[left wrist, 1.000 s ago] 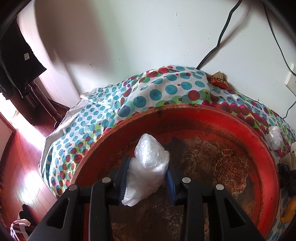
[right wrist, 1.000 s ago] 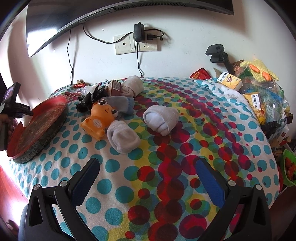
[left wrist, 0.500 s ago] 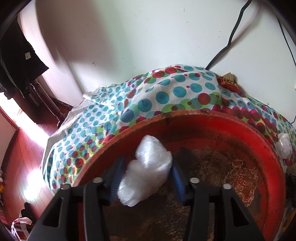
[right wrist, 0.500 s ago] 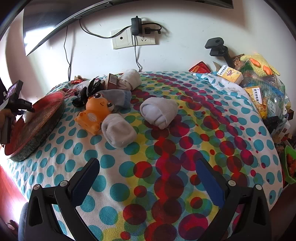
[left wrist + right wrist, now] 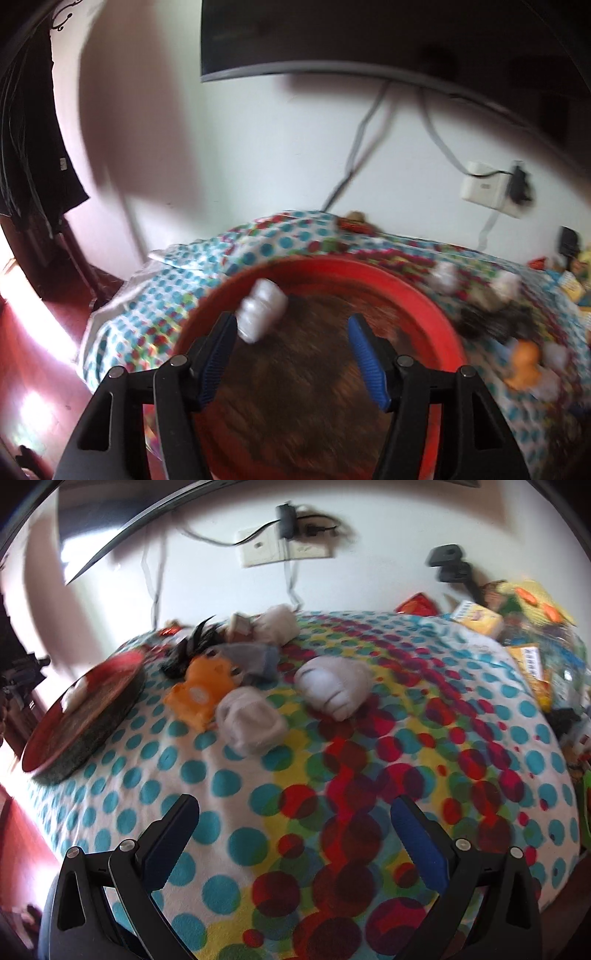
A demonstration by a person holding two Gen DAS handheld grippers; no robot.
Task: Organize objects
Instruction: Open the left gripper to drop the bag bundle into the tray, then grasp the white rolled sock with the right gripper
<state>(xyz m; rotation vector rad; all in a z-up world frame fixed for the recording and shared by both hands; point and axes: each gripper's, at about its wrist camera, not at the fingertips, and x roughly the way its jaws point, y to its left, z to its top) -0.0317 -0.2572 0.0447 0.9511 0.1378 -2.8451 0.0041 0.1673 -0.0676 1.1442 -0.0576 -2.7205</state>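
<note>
A crumpled clear plastic bag (image 5: 261,309) lies in the red round tray (image 5: 417,295) near its far left rim; it also shows in the right wrist view (image 5: 78,693). My left gripper (image 5: 291,354) is open above the tray, the bag just off its left finger, free of the jaws. My right gripper (image 5: 291,845) is open and empty over the dotted cloth. Ahead of it lie an orange toy (image 5: 201,688), rolled grey socks (image 5: 249,723), a larger pale sock roll (image 5: 334,685), a dark grey sock (image 5: 251,661) and a black furry thing (image 5: 184,651).
The red tray (image 5: 55,734) sits at the left edge of the dotted table. Boxes and packets (image 5: 480,618) and a yellow plush (image 5: 532,598) crowd the back right. A wall socket with cables (image 5: 284,546) and a screen (image 5: 369,37) hang behind.
My left gripper has opened and let the plastic bag go into the tray, then pulled back and tilted up. The right gripper has moved slightly closer to the socks.
</note>
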